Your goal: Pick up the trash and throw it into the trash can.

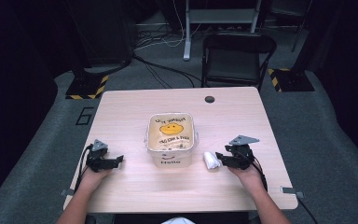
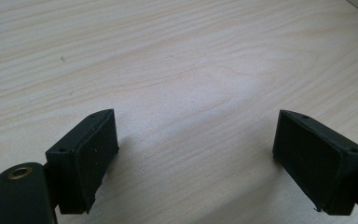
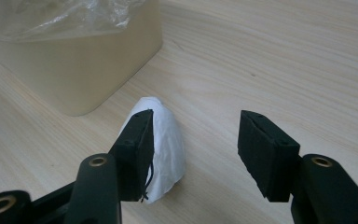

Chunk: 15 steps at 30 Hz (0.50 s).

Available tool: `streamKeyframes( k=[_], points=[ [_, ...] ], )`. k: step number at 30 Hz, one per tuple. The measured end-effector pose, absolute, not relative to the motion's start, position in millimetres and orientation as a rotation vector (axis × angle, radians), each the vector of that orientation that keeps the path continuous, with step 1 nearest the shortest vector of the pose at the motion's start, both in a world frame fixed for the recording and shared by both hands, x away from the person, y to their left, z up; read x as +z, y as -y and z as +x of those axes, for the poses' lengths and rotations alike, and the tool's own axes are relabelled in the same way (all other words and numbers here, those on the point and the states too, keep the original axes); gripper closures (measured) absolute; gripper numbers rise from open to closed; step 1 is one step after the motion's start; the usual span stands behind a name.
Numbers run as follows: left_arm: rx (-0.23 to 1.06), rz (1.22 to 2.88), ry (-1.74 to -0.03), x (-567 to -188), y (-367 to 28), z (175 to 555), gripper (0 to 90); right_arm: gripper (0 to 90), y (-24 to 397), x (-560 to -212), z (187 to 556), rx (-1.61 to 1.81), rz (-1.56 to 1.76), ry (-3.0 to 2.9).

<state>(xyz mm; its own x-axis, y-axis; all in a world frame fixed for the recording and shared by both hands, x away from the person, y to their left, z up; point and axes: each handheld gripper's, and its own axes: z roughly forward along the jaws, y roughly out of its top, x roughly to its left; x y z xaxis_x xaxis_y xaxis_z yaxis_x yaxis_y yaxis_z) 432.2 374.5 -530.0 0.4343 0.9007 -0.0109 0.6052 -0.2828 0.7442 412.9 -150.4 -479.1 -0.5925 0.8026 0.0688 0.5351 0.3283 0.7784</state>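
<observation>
- Fingers (image 2: 88, 158) of the left gripper (image 1: 103, 161) are seen spread wide over bare desk (image 1: 135, 186), with nothing between them; that hand is kept well apart from the work, left of the tub (image 1: 171, 139).
- At the middle of the desk the tub is seen, lined with a clear plastic bag (image 3: 51, 18); it is judged to be the likely place for the wad, though this cannot be confirmed.
- Just right of the tub, lying on the desk and apart from its wall, a white paper wad (image 3: 165, 144) is found.
- Fingers (image 3: 268, 154) of the right gripper (image 1: 223, 160) are held partly open around the wad: one pad is seen against or just beside its flank, the other stands clear, so no grip is made yet.
- The wad is judged very light, soft and easily crushed; its crumpled surface should not be slippery, and breakage is not a concern.
- A hold across its thick middle is advised, low near the desk, so that loose folds are gathered and not merely a flap pinched.
- Because so little weight is involved, the wad could be pushed aside by one pad before the other arrives; a centred closing is therefore called for.
</observation>
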Motion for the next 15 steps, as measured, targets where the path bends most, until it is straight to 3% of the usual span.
streamKeyframes(
  k=[15],
  points=[
    [0.551,2.002,-1.263,-530.0,-374.5,432.2,13.9,44.0,133.2,-483.6,412.4,1.18,1.167,-2.319]
  ],
)
